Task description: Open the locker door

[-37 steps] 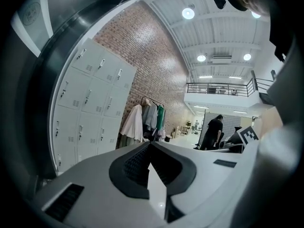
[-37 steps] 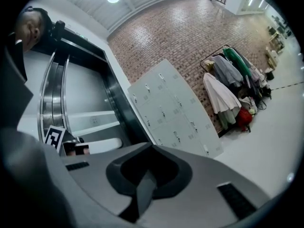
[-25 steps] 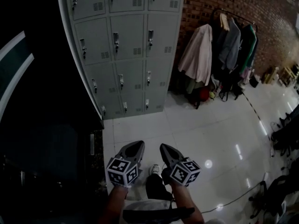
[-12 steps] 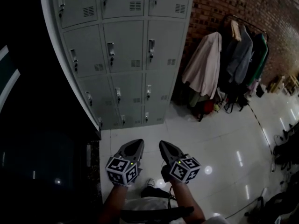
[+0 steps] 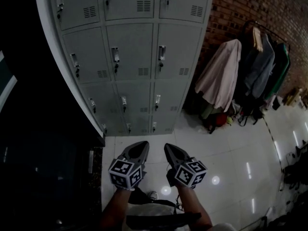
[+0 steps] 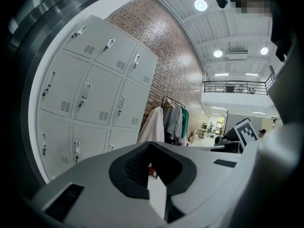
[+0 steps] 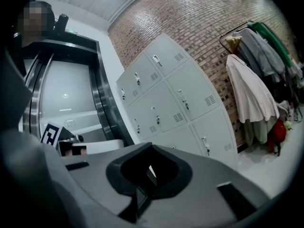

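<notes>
While the grey locker bank (image 5: 130,57) stands ahead of you, well apart, your left gripper (image 5: 141,147) and right gripper (image 5: 169,149) point toward it side by side, both clenched on nothing, neither nearer its upright door latches (image 5: 115,55).

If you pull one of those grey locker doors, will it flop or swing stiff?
Likely stiff: the locker door looks like flat sheet metal. It is probably light for its size, since it seems thin and has vent slots. Its small handle looks smooth, so it may be slippery.
</notes>
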A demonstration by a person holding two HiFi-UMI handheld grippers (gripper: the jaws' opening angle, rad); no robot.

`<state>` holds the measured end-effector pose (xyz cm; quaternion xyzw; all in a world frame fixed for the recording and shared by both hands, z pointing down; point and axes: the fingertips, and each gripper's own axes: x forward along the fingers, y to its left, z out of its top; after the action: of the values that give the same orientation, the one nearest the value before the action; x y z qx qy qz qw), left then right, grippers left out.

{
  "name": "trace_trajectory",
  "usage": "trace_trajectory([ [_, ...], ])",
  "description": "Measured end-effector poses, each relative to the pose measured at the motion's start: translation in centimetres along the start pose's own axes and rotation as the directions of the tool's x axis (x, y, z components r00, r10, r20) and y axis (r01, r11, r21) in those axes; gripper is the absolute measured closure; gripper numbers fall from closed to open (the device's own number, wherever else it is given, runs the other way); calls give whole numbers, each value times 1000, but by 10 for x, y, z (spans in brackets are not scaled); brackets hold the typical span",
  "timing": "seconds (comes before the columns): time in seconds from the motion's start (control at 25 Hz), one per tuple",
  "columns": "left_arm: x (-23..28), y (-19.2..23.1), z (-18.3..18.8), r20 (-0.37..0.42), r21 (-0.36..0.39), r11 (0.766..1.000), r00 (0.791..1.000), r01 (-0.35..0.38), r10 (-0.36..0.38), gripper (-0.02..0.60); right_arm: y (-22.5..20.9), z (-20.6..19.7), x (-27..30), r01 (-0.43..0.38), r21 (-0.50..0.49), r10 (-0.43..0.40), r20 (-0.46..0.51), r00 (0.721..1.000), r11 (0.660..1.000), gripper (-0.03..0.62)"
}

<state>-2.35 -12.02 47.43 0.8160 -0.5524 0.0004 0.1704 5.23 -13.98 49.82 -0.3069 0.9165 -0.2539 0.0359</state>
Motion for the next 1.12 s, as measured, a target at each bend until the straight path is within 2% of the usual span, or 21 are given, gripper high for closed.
trace_trajectory([
  [0.36, 59, 42, 25, -4, 15, 1000, 1000, 9, -9, 584, -33, 33, 59, 10, -61, -9, 11, 1000, 998, 585],
  [0.68, 138, 103, 64, 8, 26, 999, 1000, 27, -27, 584, -80, 90, 138, 40, -114, -33, 67, 997, 993, 585],
  [1.04, 220, 168, 109, -7, 35, 997, 998, 62, -61, 584, -131, 152, 237, 78, -163, -65, 86, 994, 984, 568],
  [1.12, 234, 180, 115, -9, 29, 997, 998, 67, -66, 584, -140, 164, 257, 87, -184, -72, 86, 994, 979, 539],
])
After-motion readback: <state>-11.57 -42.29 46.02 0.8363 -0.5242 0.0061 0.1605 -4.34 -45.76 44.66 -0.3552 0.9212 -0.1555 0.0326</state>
